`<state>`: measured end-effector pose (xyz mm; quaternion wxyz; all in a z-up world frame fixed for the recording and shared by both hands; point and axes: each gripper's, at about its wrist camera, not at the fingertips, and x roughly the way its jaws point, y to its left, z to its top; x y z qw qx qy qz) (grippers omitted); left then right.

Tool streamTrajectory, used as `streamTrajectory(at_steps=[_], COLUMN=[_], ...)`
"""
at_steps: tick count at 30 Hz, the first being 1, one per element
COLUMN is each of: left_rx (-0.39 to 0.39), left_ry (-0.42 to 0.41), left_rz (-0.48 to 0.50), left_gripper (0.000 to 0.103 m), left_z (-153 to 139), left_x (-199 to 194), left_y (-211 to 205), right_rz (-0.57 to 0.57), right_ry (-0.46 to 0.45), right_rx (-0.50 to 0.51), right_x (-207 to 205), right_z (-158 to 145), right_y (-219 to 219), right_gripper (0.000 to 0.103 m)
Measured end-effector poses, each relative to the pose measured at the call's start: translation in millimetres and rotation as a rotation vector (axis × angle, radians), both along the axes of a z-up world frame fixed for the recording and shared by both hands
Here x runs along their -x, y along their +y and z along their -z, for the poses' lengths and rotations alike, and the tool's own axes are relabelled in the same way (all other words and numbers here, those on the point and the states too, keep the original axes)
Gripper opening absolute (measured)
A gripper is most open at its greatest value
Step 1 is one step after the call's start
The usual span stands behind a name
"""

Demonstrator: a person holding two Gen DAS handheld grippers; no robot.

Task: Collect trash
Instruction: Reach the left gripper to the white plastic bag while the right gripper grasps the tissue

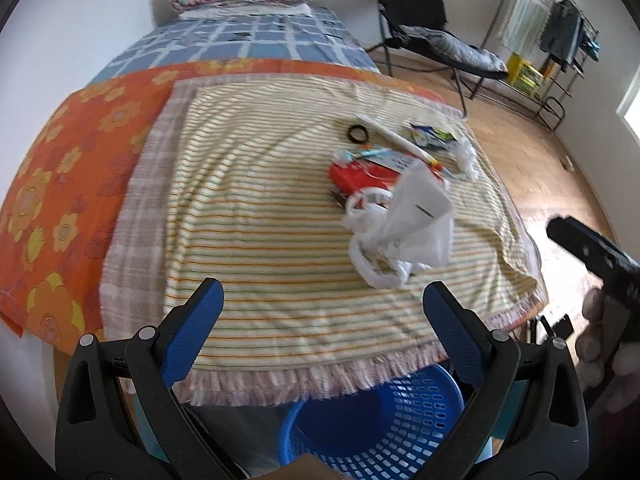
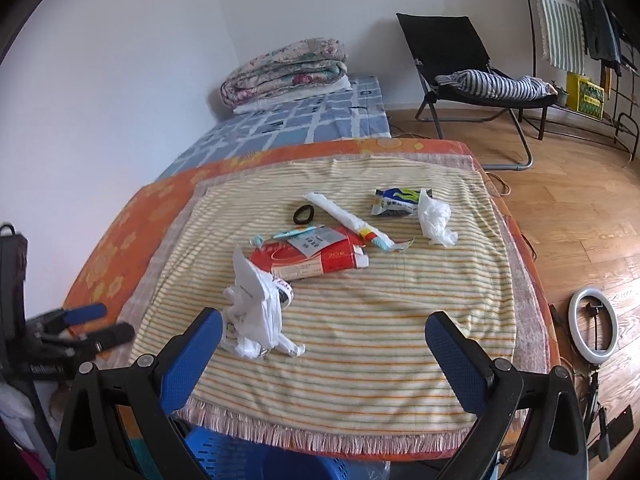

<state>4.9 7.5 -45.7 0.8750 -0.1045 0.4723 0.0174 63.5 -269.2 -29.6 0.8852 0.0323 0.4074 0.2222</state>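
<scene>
What my two views hide, crop or blur

The blue basket (image 1: 372, 432) sits partly under the striped blanket's (image 1: 280, 248) fringe and behind my left tool (image 1: 322, 300), its lower part cut by the frame edge. My right tool shows in the left wrist view only as a blurred dark bar (image 1: 592, 252) at the edge. The red packet (image 2: 316, 260) is partly covered by the white plastic bag (image 2: 256, 312); its print is too small to read.

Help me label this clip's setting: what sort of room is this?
Most likely a bedroom in a home. A bed with a folded quilt stands against the wall, a folding chair sits on the wood floor, and clothes hang on a drying rack.
</scene>
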Motion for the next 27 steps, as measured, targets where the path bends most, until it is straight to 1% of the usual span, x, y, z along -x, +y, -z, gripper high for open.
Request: streamTrajectory(at_steps=[4, 8, 14, 17, 20, 22, 24, 26, 27], left_rx=[0.031, 0.047, 0.084, 0.084, 0.086, 0.086, 0.083, 0.083, 0.087], left_ry=[0.019, 0.029, 0.072, 0.09, 0.113, 0.128, 0.147, 0.162, 0.174], left_rz=[0.018, 0.036, 0.037, 0.039, 0.051, 0.052, 0.049, 0.041, 0.032], left_gripper=[0.102, 0.102, 0.101, 0.101, 0.095, 0.095, 0.095, 0.094, 0.094], left_z=[3, 6, 19, 26, 35, 42, 49, 55, 60], left_x=[-6, -13, -27, -34, -45, -53, -61, -68, -74], left_y=[-6, -12, -20, -25, -34, -39, -42, -43, -41], right_rz=[0.029, 0.058, 0.103, 0.112, 0.125, 0.141, 0.165, 0.188, 0.196], right_ry=[0.029, 0.054, 0.042, 0.081, 0.116, 0.138, 0.171, 0.221, 0.241], right_rx=[-0.021, -0.038, 0.029, 0.035, 0.059, 0.064, 0.048, 0.007, -0.006], right_x=[-12, -29, -68, -94, -125, -142, -158, -175, -182], right_z=[-4, -10, -13, -4, 10, 20, 32, 45, 51], right_y=[-9, -20, -25, -26, -26, -29, -34, -41, -43], right_gripper=[0.102, 0.102, 0.102, 0.102, 0.101, 0.1, 0.1, 0.096, 0.095])
